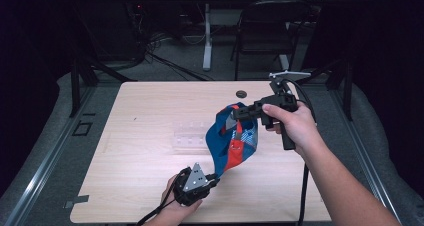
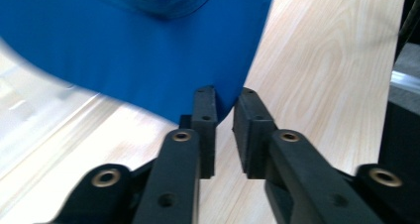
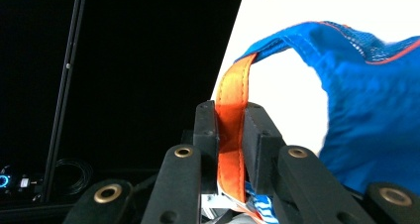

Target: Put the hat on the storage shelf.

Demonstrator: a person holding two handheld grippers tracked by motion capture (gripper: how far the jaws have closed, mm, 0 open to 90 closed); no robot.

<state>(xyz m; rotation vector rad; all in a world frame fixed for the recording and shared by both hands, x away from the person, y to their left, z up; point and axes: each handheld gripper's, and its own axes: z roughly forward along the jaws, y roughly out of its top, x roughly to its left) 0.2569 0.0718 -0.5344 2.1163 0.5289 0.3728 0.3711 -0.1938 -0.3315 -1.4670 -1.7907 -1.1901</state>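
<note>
Bag (image 1: 234, 141) hangs over table (image 1: 140, 136) centre-right. Right gripper (image 1: 237, 113) at 1 o'clock, clamped on orange strap (image 3: 232, 135). Left gripper (image 1: 216, 177) at 6 o'clock, jaws nearly closed around blue hem (image 2: 225, 102). Risk: shallow bite, hem slips free when pulled.

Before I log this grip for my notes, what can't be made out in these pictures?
- Left tongs: whether the pads pinch the blue bag or a gap remains; its edge is blurred in the left gripper view.
- Print on the bag: too small in the high view.
- Clear tray: partly behind the bag.
- Orange strap in the right tongs: its lower end is hidden.
</note>
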